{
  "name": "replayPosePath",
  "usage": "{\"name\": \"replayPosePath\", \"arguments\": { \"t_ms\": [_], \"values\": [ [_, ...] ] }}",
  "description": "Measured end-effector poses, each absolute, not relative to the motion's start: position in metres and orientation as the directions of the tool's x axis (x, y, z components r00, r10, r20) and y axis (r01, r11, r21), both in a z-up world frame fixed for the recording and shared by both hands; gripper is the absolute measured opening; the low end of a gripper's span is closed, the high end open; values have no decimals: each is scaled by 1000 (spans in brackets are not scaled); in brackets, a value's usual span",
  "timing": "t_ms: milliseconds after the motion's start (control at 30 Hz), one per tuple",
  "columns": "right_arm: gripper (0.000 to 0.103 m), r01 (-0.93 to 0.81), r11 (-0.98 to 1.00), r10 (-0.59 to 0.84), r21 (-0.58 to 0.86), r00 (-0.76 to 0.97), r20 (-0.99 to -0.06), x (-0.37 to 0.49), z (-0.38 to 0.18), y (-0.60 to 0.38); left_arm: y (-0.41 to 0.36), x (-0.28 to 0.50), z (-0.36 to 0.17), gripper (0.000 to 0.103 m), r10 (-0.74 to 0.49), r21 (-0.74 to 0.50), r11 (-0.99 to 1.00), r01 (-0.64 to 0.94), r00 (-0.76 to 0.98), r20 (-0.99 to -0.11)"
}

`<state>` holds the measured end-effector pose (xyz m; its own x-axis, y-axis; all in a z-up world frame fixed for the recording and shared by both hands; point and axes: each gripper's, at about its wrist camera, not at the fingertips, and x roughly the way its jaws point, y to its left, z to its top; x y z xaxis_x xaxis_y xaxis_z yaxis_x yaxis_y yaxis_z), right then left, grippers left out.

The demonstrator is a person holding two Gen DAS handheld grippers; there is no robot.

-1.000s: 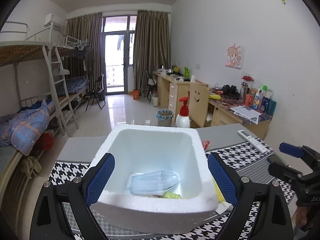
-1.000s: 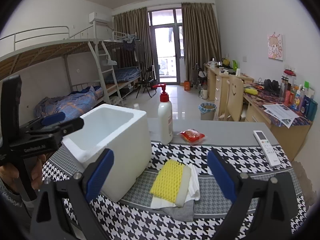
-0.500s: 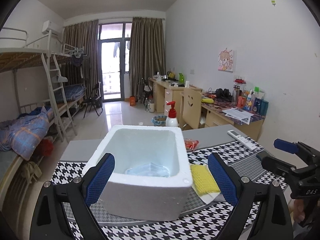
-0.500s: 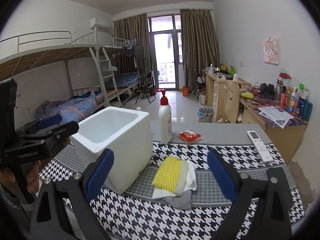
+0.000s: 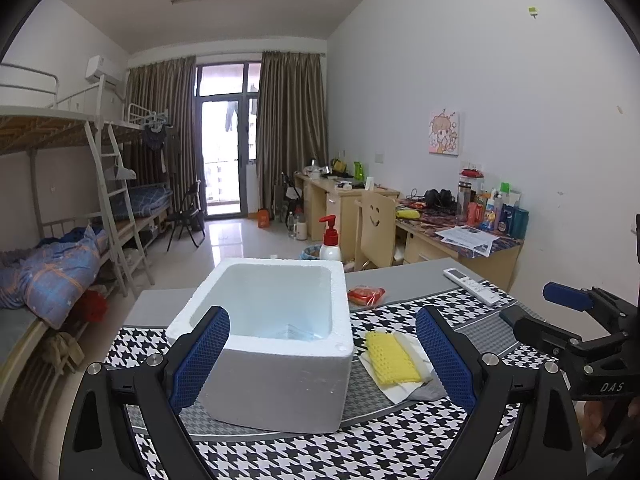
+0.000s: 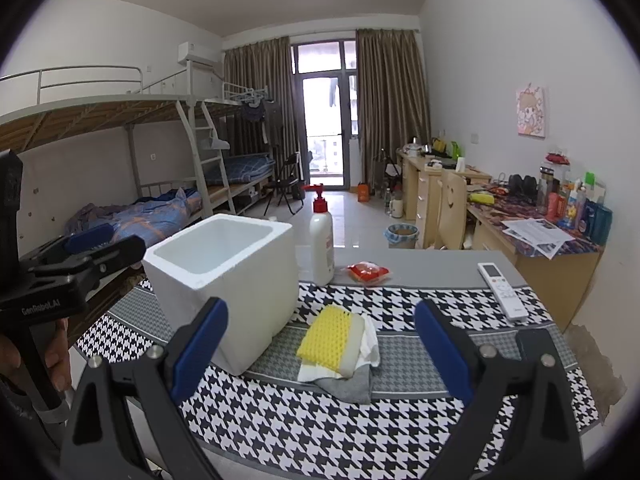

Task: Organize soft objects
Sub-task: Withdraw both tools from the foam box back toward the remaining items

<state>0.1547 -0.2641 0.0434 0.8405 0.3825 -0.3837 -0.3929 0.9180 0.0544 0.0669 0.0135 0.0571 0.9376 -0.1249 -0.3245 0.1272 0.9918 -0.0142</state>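
Observation:
A white foam box stands on the houndstooth mat. Its contents are hidden from here. To its right a yellow sponge lies on a white cloth and a grey cloth. My left gripper is open and empty, held back from the box's near side. My right gripper is open and empty, above the mat in front of the sponge pile. Each gripper shows in the other's view, the right one and the left one.
A white pump bottle with a red top stands behind the box. A red packet and a white remote lie on the grey table further back. Desks and a chair stand to the right, bunk beds to the left.
Both grippers have pulled back and up from the table. The box now looks smaller and the face mask inside it is out of sight. Both stay open.

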Motion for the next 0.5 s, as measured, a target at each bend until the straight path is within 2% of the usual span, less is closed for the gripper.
{"name": "replayPosePath", "arguments": {
  "t_ms": [500],
  "values": [
    [96,-388,920,381,62,842,-381,151,26,-268,0,54,33,95,-140,-11,989,145,932,-334]
  ]
}}
